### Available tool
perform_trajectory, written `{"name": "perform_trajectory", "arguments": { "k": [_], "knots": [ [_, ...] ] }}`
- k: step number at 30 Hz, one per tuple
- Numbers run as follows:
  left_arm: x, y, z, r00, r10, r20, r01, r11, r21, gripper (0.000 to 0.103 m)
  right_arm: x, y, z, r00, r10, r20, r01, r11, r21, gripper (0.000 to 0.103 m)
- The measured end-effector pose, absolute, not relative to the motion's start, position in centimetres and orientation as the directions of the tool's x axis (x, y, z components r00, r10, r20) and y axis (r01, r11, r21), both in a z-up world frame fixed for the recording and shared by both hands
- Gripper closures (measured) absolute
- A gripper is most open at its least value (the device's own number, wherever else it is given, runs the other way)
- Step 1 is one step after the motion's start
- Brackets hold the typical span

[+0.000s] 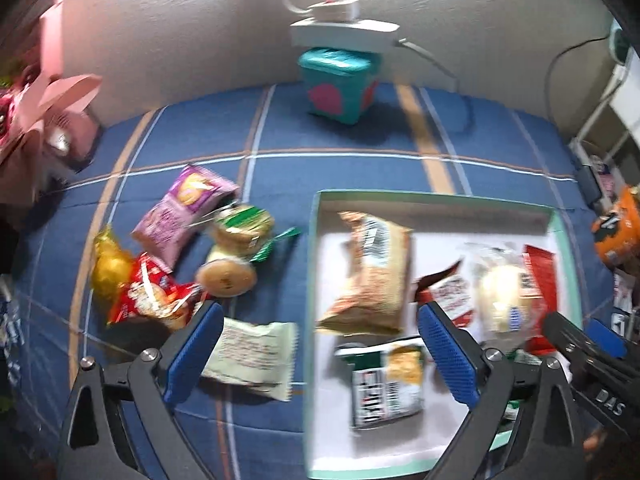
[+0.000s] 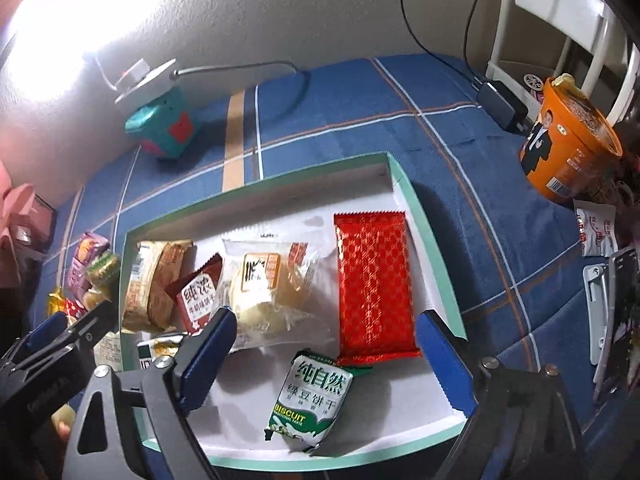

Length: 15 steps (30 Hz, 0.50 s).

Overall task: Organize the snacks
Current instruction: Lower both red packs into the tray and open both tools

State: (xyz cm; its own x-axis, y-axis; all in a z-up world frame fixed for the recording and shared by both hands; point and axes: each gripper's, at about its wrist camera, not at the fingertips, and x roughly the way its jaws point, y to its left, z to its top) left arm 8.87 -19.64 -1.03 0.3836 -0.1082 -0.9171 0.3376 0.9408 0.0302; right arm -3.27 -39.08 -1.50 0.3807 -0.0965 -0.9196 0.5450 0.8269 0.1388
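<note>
A shallow white box with a teal rim [image 1: 316, 216] [image 2: 404, 184] lies on the blue plaid cloth. It holds several snacks: a tan packet [image 1: 372, 268] [image 2: 154, 284], a bun in clear wrap [image 1: 504, 292] [image 2: 268, 292], a red foil bar [image 2: 374, 284], a green biscuit pack [image 2: 310, 404]. Loose snacks lie left of the box: a purple pack [image 1: 184, 210], a red pack [image 1: 148, 296], round cakes [image 1: 228, 276], a pale packet [image 1: 252, 354]. My left gripper [image 1: 320, 356] is open over the box's left rim, empty. My right gripper [image 2: 328, 360] is open above the box, empty.
A teal box [image 1: 338, 86] [image 2: 162, 130] with a white power strip on top stands by the back wall. An orange noodle cup [image 2: 568, 144] stands to the right of the box. A pink carton [image 1: 52, 116] sits at the far left. A black adapter [image 2: 500, 104] lies at the cloth's back right.
</note>
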Motion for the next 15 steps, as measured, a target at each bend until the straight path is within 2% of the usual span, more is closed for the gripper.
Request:
{"name": "perform_trajectory", "arguments": {
  "k": [5, 15],
  "knots": [
    [9.2, -18.0, -1.5, 0.418, -0.030, -0.908, 0.285, 0.953, 0.100, 0.001, -2.8, -38.3, -1.7, 0.370, -0.079, -0.926, 0.534, 0.833, 0.142, 0.010],
    [9.3, -13.4, -1.4, 0.429, 0.034, -0.903, 0.181, 0.976, 0.122, 0.001, -2.0, -35.6, -1.1, 0.376, -0.069, -0.924, 0.487, 0.863, 0.134, 0.010]
  ]
}}
